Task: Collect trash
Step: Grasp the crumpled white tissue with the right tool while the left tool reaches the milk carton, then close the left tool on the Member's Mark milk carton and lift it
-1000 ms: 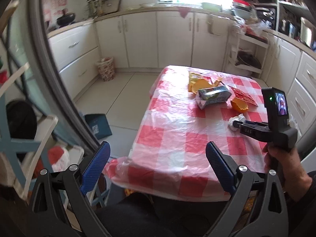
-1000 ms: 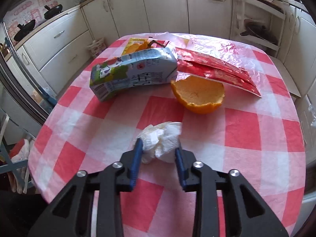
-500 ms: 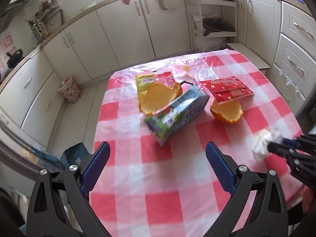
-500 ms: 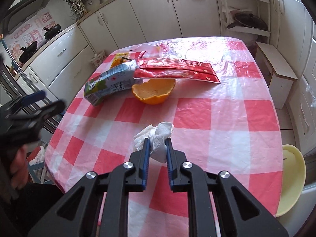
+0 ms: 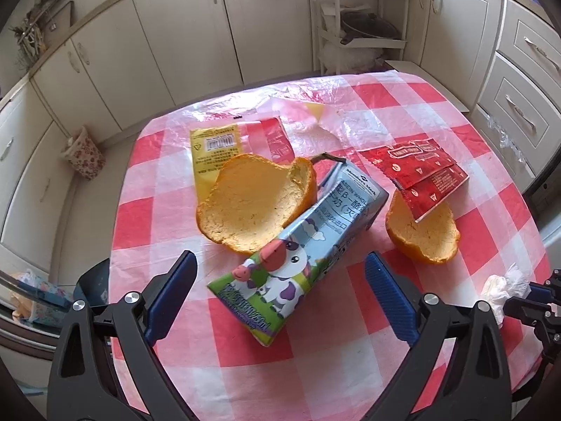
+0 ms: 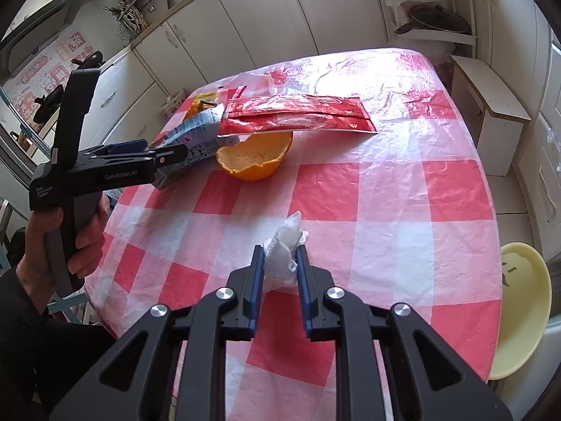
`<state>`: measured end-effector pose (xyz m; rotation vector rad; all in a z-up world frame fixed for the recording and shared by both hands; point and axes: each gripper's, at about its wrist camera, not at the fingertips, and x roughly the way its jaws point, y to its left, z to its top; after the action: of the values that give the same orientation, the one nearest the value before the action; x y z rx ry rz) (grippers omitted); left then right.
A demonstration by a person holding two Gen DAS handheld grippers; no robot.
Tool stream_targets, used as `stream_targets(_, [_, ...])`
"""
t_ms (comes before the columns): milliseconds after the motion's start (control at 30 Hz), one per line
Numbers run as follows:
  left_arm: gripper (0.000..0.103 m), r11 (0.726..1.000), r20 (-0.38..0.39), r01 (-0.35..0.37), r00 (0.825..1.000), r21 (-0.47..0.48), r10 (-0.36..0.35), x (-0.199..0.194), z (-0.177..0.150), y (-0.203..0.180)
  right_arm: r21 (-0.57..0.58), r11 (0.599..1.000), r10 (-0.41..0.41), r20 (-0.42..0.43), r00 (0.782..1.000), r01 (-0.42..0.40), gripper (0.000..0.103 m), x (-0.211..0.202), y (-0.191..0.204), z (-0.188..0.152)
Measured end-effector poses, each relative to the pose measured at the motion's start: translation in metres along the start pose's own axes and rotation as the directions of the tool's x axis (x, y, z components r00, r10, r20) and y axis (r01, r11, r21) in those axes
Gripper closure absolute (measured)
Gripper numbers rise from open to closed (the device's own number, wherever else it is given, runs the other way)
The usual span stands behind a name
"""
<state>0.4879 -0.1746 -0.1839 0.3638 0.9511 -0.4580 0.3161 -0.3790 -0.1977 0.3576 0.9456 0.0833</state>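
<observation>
We see the right gripper point(image 6: 279, 265) clamped on a crumpled white tissue point(image 6: 284, 252), blue pads pressing it from both sides, the wad lifted just above the red-and-white checked tablecloth point(image 6: 403, 189). In the left wrist view the same tissue shows at the far right edge.

The left gripper point(image 5: 280, 291) stands wide, its jaws having just been closing a little, with nothing pinched. The near end of a milk carton point(image 5: 301, 256) with a cartoon cow lies between the two blue fingers point(image 5: 171, 291), pads not touching it. The carton lies on its side, diagonal on the cloth.

A large orange peel point(image 5: 256, 203) leans against the carton's left side, partly over a yellow wrapper point(image 5: 214, 147). A second orange peel half point(image 5: 422, 231) sits right of the carton, cup side up, with a red sachet pack point(image 5: 417, 172) resting on its rim. A crumpled clear plastic film point(image 5: 315, 112) lies at the far end of the table.

The person's left hand point(image 6: 66, 242) grips the left tool's handle. Cream cabinets point(image 5: 182, 35) surround the table.
</observation>
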Motion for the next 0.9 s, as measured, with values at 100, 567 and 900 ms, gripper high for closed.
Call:
stream_targets(100, [0.047, 1.0, -0.075, 0.017, 0.997, 0.015, -0.016, 0.008, -0.003, -0.001, -0.005, 1.0, -0.005, -0.002, 1.0, 0.005, 0.075, 0.002, 0.002, 0.001])
stream_targets(567, [0.055, 0.992, -0.163, 0.122, 0.98, 0.018, -0.117, -0.062, -0.071, 0.008, -0.028, 0.999, -0.032, -0.011, 0.999, 0.031, 0.058, 0.003, 0.007, -0.008])
stream_targets(900, [0.033, 0.999, -0.104, 0.015, 0.995, 0.045, -0.01, -0.058, -0.061, -0.009, -0.08, 0.992, -0.092, 0.009, 0.996, 0.093, 0.056, 0.005, 0.015, -0.009])
